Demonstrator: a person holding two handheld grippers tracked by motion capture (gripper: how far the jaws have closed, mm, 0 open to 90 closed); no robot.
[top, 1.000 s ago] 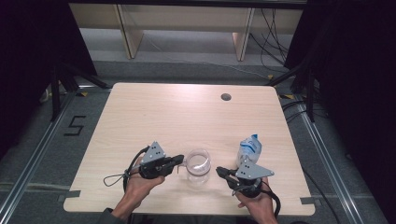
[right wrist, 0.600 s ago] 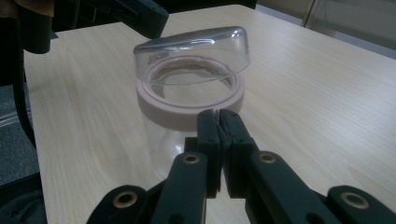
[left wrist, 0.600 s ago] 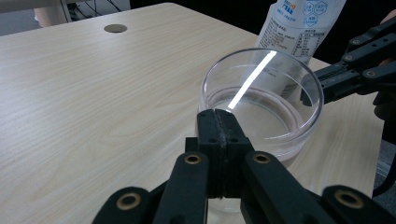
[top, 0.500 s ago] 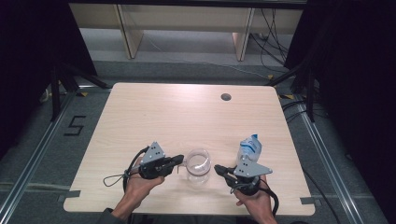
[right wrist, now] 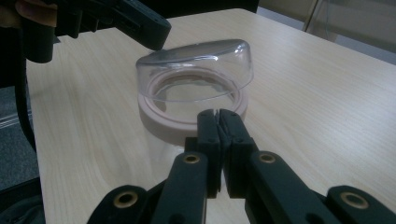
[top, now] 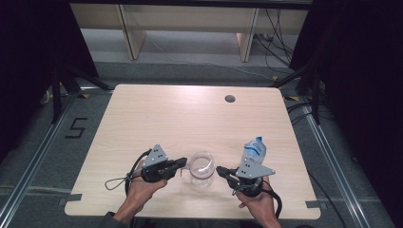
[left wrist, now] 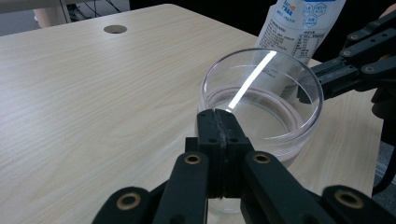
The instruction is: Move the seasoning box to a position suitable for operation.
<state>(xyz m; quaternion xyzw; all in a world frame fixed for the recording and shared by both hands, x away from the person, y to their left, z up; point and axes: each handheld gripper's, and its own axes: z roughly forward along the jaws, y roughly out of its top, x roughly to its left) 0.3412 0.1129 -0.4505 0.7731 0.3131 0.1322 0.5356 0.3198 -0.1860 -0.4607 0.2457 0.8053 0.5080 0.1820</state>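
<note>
1. Clear round plastic container (top: 201,166) sits on the light wood counter (top: 190,118), near its front edge, between both grippers.
2. Left gripper (top: 182,163): fingers (left wrist: 219,135) pressed together, nothing between them, tips at the container's near rim.
3. Right gripper (top: 221,170): fingers (right wrist: 219,128) nearly shut with a slim gap, holding nothing, tips just beside the container's pinkish band (right wrist: 159,122).
4. Container's clear dome (right wrist: 196,70) sits tilted on that band in the right gripper view.
5. White-and-blue labelled plastic bottle (top: 254,150) stands beside the right gripper, apart from the container.
</note>
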